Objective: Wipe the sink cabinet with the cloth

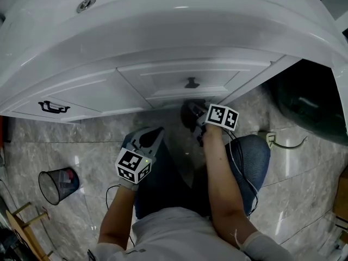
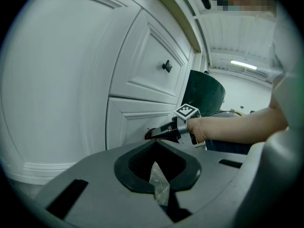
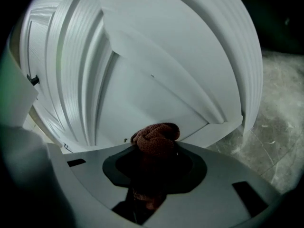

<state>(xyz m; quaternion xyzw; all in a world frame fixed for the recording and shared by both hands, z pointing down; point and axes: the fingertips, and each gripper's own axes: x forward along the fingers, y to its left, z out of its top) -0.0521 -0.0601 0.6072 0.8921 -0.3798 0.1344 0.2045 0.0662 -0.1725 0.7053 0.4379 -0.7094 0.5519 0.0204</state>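
Observation:
A white sink cabinet point(image 1: 163, 80) fills the top of the head view, under a white basin top point(image 1: 163, 26). My right gripper point(image 1: 191, 116) is shut on a bunched reddish-brown cloth point(image 3: 154, 137). It holds the cloth against the lower door panel point(image 3: 156, 94), near the cabinet's bottom edge. In the left gripper view the cloth point(image 2: 151, 133) shows as a dark red tip touching that panel. My left gripper point(image 1: 152, 134) hangs back from the cabinet at knee height, its jaws together and holding nothing point(image 2: 159, 179).
A drawer knob point(image 1: 191, 83) sits above the wiped panel, and a black handle point(image 1: 53, 107) is on the left door. A mesh waste bin point(image 1: 58, 185) stands on the marble floor at left. A dark green tub point(image 1: 310, 102) stands right of the cabinet.

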